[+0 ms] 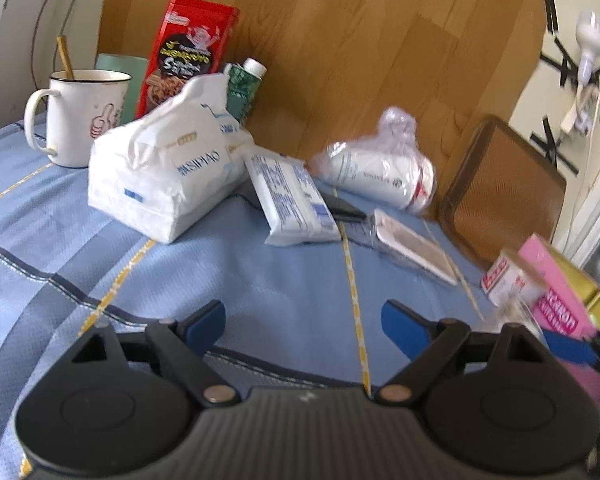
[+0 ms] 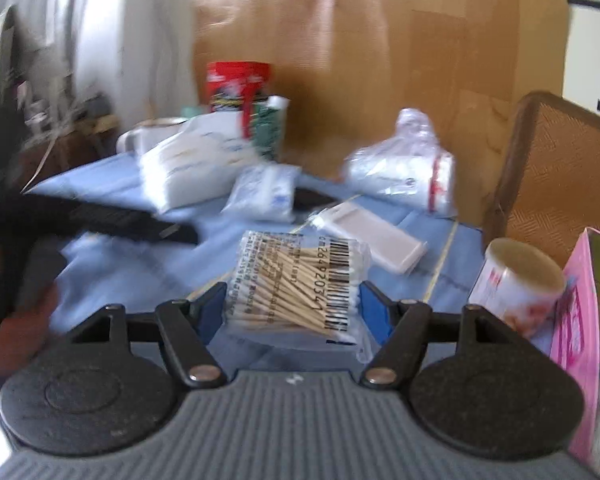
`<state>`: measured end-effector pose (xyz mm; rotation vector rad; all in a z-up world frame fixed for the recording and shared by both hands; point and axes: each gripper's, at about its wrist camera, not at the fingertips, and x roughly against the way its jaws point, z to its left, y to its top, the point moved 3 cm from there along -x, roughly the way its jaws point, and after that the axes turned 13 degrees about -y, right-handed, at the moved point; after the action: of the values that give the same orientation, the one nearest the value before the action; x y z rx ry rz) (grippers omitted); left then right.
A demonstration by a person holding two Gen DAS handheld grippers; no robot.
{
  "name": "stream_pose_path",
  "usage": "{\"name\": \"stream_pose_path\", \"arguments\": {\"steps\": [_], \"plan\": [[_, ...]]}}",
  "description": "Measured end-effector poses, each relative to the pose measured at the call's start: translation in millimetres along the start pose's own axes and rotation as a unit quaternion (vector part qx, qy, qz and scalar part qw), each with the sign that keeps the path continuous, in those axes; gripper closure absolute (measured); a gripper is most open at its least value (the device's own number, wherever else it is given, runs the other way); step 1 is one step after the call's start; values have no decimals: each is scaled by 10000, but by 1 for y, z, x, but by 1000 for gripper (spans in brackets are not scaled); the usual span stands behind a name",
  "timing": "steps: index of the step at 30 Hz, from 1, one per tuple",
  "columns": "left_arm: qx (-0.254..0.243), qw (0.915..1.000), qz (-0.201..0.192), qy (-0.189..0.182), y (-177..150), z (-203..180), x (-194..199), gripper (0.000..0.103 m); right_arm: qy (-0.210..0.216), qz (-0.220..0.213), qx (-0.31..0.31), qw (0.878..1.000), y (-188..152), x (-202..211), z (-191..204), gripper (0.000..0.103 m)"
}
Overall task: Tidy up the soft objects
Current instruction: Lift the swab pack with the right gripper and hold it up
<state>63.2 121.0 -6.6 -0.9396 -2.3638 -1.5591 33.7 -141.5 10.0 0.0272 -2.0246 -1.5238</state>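
My right gripper (image 2: 293, 312) is shut on a clear bag of wooden cotton swabs (image 2: 296, 284), held just above the blue cloth. My left gripper (image 1: 306, 328) stands open over the cloth with nothing between its blue pads. Beyond it lie a big white tissue pack (image 1: 164, 172), a small blue-and-white tissue pack (image 1: 292, 200) and a white roll in clear plastic (image 1: 380, 172). The same three lie further back in the right wrist view: big pack (image 2: 180, 176), small pack (image 2: 264, 192), roll (image 2: 400, 176). A blurred blue finger (image 1: 568, 346) of the right gripper shows at the right edge.
A white mug (image 1: 80, 116), a red box (image 1: 188, 56) and a green carton (image 1: 244, 88) stand at the back. A flat white case (image 1: 412, 248), a small round tub (image 2: 516, 280) and a pink box (image 2: 580, 320) lie to the right. A woven chair back (image 1: 500, 188) rises behind the table edge.
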Motion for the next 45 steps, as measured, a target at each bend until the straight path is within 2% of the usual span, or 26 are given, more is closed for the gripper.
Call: {"name": "stream_pose_path", "arguments": {"steps": [5, 12, 18, 45], "plan": [[-164, 9996, 172, 116, -2, -5, -4, 12, -91, -200, 417, 9989, -15, 2, 22, 23], [-314, 9990, 249, 204, -3, -9, -7, 10, -160, -336, 273, 9989, -21, 4, 17, 10], [-354, 9987, 279, 224, -3, -10, -9, 8, -156, -258, 12, 9995, -25, 4, 13, 10], [-478, 9978, 348, 299, -5, -12, -13, 6, -60, -296, -300, 9991, -26, 5, 7, 10]]}}
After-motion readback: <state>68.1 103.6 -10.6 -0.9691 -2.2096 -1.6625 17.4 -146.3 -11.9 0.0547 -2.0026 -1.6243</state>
